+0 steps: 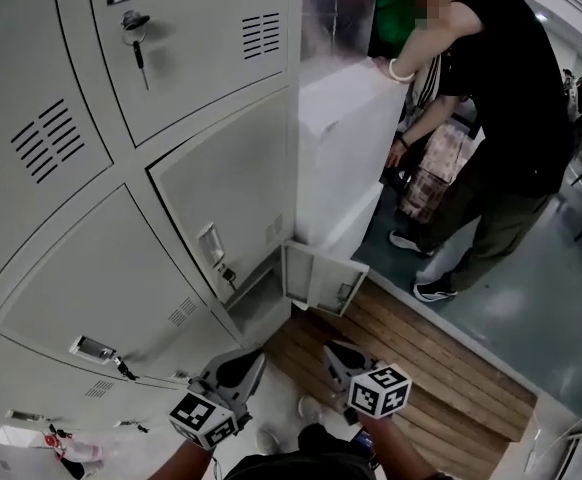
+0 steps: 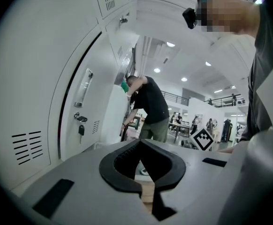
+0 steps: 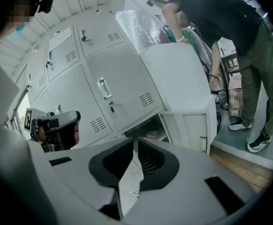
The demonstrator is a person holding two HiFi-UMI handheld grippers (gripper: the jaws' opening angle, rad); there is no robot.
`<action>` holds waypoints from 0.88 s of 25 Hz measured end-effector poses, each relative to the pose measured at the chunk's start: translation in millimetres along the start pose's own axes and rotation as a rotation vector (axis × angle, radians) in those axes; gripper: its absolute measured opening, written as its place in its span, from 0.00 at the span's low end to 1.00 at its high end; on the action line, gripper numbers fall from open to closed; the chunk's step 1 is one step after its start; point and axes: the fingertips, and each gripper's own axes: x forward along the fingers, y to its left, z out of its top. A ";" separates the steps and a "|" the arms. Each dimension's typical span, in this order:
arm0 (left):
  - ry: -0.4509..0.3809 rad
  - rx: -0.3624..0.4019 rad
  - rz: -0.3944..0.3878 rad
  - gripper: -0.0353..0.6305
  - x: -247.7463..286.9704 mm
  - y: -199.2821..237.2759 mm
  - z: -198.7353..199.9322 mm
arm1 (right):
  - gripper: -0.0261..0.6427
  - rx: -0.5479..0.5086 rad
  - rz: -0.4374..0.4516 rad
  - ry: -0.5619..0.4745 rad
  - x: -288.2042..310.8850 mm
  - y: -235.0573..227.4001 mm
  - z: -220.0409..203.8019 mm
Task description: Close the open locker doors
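Locker bank [image 1: 91, 218]: fills the left of the head view. Every door seen there sits flush, and keys hang in several locks, so nothing on that side needs doing.
Left gripper [image 1: 254, 360]: jaws drawn together at the tips with nothing between them. My guess is it is carried along as a spare, since no door stands open in front of it.
Left arm pose: forearm low and close to the body, gripper nearly level and pointing along the locker fronts towards the bottom row.
Open compartment [image 1: 261, 303]: bottom row, at the right end of the bank. Something flat lies inside, but it is too dim to name.
Open locker door [image 1: 321, 278]: the task's thing. It is swung well out over the wooden floor [image 1: 421, 358] with its inner face towards us, hinged on the right side of the opening (so it has to be pushed back leftwards).
Right gripper [image 1: 333, 350]: jaws pinched to a narrow slit and empty. Closed tips make a fair blunt pusher, which is probably why it is held this way.
Right arm pose: beside the left and tipped a little further down. The gripper is aimed at the open door, near it but not touching.
Bystander [image 1: 511, 98]: leans on a white cabinet [image 1: 336, 138] beyond the bank, well clear of the door's swing.
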 end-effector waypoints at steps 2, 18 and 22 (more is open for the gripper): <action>0.003 0.001 0.008 0.06 16.1 1.0 2.1 | 0.09 0.000 0.007 0.006 2.2 -15.2 7.5; 0.065 -0.055 0.044 0.06 136.0 20.2 -11.9 | 0.09 0.000 -0.013 0.022 28.0 -146.0 51.4; 0.086 -0.071 0.048 0.06 160.1 30.0 -17.8 | 0.09 0.006 -0.030 0.024 40.1 -175.6 60.7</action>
